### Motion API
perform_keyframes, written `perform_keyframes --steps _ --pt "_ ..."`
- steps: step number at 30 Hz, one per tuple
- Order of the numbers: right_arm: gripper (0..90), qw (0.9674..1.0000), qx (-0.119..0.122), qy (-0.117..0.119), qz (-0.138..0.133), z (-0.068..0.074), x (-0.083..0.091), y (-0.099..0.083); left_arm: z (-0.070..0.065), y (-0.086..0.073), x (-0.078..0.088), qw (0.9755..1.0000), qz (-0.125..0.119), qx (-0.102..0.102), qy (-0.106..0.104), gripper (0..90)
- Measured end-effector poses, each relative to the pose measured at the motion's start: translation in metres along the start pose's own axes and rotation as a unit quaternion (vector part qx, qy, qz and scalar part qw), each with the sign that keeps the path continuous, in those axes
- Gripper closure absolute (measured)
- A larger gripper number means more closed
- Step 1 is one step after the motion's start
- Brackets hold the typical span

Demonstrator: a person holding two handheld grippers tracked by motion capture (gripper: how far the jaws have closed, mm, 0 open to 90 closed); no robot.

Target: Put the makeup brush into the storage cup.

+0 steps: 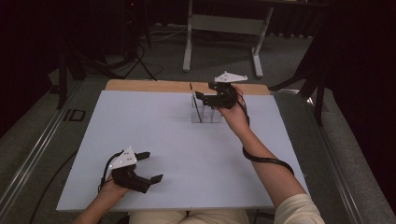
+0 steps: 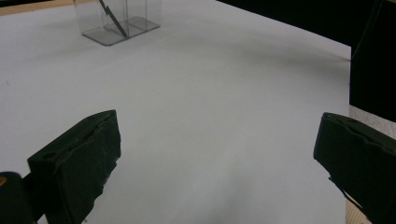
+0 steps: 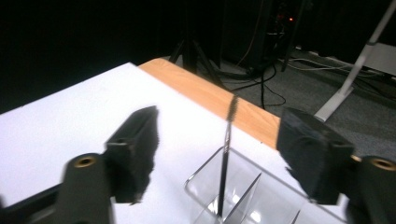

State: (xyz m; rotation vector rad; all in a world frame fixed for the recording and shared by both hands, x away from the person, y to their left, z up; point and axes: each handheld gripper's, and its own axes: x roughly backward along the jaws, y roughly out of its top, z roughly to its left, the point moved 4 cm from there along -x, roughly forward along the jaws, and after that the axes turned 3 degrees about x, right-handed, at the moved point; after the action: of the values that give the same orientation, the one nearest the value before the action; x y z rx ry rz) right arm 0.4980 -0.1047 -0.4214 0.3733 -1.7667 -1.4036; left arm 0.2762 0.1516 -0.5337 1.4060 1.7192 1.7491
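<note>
A clear plastic holder with dividers stands at the far middle of the white board. A thin black brush-tipped stick stands upright in one of its compartments. My right gripper hovers just over the holder, open; in the right gripper view the stick rises in the gap between the pads, and neither touches it. My left gripper rests near the board's front left, open and empty. From there the holder and the leaning stick show far off.
A wooden table edge runs behind the board. Beyond it on the grey floor stand a white table frame, dark stands and cables. A black cable loops round the right forearm.
</note>
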Motion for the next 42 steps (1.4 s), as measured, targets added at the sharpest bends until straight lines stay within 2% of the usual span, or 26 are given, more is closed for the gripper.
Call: perform_keyframes --steps 4,7,14,16,22,34,42 --pt "13.7 0.9995 -0.01 0.028 -0.008 0.006 0.009 -0.002 -0.001 0.001 0.0 1.0 0.001 -0.004 0.0 1.7" --pt "11.2 0.9988 -0.011 0.047 -0.01 0.009 0.015 -0.003 -0.002 0.001 0.0 1.0 -0.001 -0.003 0.0 1.7" --pt "11.2 0.9985 -0.014 0.048 -0.021 0.018 0.03 -0.004 -0.003 0.001 -0.001 1.0 0.0 -0.002 -0.001 1.7" --pt "11.2 0.9989 -0.007 0.043 -0.017 0.023 0.037 -0.006 -0.003 0.001 -0.001 1.0 0.001 -0.004 -0.001 1.7" --pt "11.3 0.9987 -0.004 0.048 -0.015 0.03 0.052 -0.009 -0.005 0.002 -0.001 1.0 0.003 -0.005 -0.002 1.7" --pt "12.5 0.9985 -0.002 0.05 -0.02 0.037 0.078 -0.019 -0.005 0.002 -0.001 1.0 0.003 -0.007 -0.004 1.7" --pt "11.9 0.9984 -0.006 0.052 -0.02 0.042 0.089 -0.027 -0.005 0.002 -0.001 1.0 0.004 -0.006 -0.004 1.7"
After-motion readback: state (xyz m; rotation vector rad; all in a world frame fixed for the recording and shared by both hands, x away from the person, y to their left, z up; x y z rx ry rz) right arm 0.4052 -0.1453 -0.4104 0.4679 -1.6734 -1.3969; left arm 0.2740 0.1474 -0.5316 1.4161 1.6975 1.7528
